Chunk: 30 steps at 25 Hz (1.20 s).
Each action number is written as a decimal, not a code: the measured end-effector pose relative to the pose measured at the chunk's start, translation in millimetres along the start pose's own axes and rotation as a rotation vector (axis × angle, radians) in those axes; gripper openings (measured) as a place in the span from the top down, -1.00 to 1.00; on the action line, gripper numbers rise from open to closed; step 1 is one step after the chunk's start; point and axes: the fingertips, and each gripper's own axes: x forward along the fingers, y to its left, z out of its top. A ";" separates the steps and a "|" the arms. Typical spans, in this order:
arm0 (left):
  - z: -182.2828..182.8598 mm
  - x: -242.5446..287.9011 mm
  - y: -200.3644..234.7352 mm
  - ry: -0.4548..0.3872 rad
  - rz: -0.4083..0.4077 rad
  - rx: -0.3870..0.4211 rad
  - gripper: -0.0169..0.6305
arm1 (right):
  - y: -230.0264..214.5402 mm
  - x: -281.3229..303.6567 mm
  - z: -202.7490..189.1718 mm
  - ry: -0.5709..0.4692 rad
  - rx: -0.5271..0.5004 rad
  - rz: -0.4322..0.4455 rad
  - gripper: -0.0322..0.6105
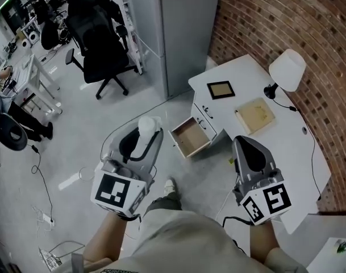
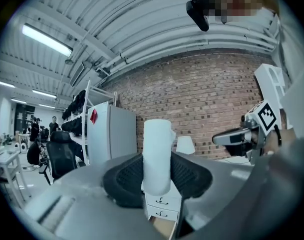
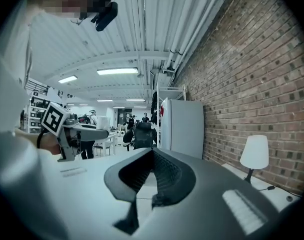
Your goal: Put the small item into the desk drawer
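A small white cylinder (image 1: 148,122) stands upright between the pads of my left gripper (image 1: 149,135), which is shut on it. In the left gripper view the cylinder (image 2: 157,149) fills the gap between the black pads, well above the floor. The white desk (image 1: 286,152) stands ahead to the right with one drawer (image 1: 190,136) pulled out, showing a bare wooden bottom. The cylinder is left of and nearer than that drawer. My right gripper (image 1: 240,142) hovers over the desk's near edge, shut with nothing in it; its pads meet in the right gripper view (image 3: 152,181).
On the desk are a dark picture frame (image 1: 221,89), a pale wooden board (image 1: 255,115) and a white lamp (image 1: 287,69) by the brick wall. A grey cabinet (image 1: 178,33) stands behind the desk. A black office chair (image 1: 101,56) sits on the floor at the left.
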 end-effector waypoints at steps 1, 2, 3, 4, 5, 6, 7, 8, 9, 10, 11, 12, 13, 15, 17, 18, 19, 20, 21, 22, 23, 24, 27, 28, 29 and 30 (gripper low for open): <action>-0.8 7.1 13.3 0.001 -0.004 -0.004 0.50 | 0.3 14.4 1.5 0.005 0.000 -0.004 0.89; -1.3 13.9 25.9 0.001 -0.007 -0.008 0.50 | 0.1 28.3 2.7 0.009 0.001 -0.008 0.89; -1.8 20.7 38.0 -0.001 -0.007 -0.010 0.50 | -0.4 41.7 3.7 0.014 0.002 -0.013 0.89; -2.7 27.4 49.6 -0.001 -0.004 -0.012 0.49 | -1.1 54.5 4.4 0.017 0.000 -0.018 0.89; -4.3 33.9 60.4 0.000 0.000 -0.014 0.49 | -1.9 66.5 4.8 0.021 -0.003 -0.023 0.89; -6.7 39.9 69.9 0.005 0.000 -0.016 0.49 | -2.5 77.5 4.4 0.025 -0.006 -0.027 0.89; -9.6 45.4 78.1 0.011 -0.002 -0.018 0.50 | -3.2 87.4 3.4 0.031 -0.008 -0.031 0.89; -12.7 50.6 85.3 0.018 -0.006 -0.022 0.49 | -4.2 96.2 1.8 0.037 -0.007 -0.035 0.89; -16.1 55.5 91.6 0.023 -0.010 -0.029 0.49 | -6.0 104.3 -0.2 0.044 -0.005 -0.037 0.89; -19.8 60.2 97.1 0.030 -0.013 -0.039 0.49 | -8.3 111.7 -2.7 0.052 -0.002 -0.038 0.89; -23.8 64.7 101.9 0.040 -0.013 -0.053 0.50 | -11.0 118.2 -5.3 0.061 0.001 -0.039 0.89; -28.1 68.8 105.8 0.054 -0.011 -0.065 0.49 | -13.8 123.9 -8.0 0.070 0.004 -0.039 0.89; -32.0 73.1 109.1 0.071 -0.008 -0.075 0.49 | -16.7 129.1 -10.8 0.078 0.007 -0.037 0.89; -36.7 83.8 113.3 0.091 -0.002 -0.081 0.49 | -22.8 138.8 -17.0 0.092 0.015 -0.031 0.89; -38.2 97.1 115.7 0.100 0.003 -0.075 0.50 | -29.8 147.8 -24.2 0.103 0.030 -0.021 0.89; -38.6 103.4 115.8 0.103 0.006 -0.075 0.50 | -33.4 151.6 -28.3 0.110 0.036 -0.015 0.89; -39.9 108.5 115.2 0.108 0.006 -0.082 0.49 | -37.0 154.8 -32.4 0.120 0.039 -0.010 0.89; -43.4 112.7 114.1 0.120 0.004 -0.091 0.49 | -40.9 157.9 -36.3 0.129 0.041 -0.006 0.89; -49.1 116.7 112.8 0.138 0.001 -0.099 0.49 | -45.5 161.2 -39.8 0.136 0.042 -0.005 0.89; -56.0 121.7 111.7 0.160 -0.003 -0.102 0.50 | -50.6 165.1 -43.4 0.141 0.043 -0.005 0.89; -63.2 127.7 110.6 0.186 -0.007 -0.098 0.49 | -55.6 169.1 -47.5 0.145 0.046 -0.007 0.89; -70.8 134.6 109.5 0.203 -0.014 -0.093 0.50 | -60.4 173.0 -52.3 0.149 0.049 -0.009 0.89; -91.5 160.4 105.7 0.217 -0.048 -0.095 0.50 | -74.4 187.6 -70.7 0.167 0.060 -0.011 0.89; -100.8 169.5 104.4 0.230 -0.057 -0.099 0.50 | -79.7 194.0 -78.5 0.170 0.062 -0.009 0.89; -113.0 178.6 102.3 0.249 -0.066 -0.101 0.49 | -85.3 199.8 -88.1 0.173 0.065 -0.007 0.89; -127.5 187.9 99.4 0.270 -0.075 -0.102 0.50 | -90.9 204.5 -99.7 0.176 0.071 -0.005 0.89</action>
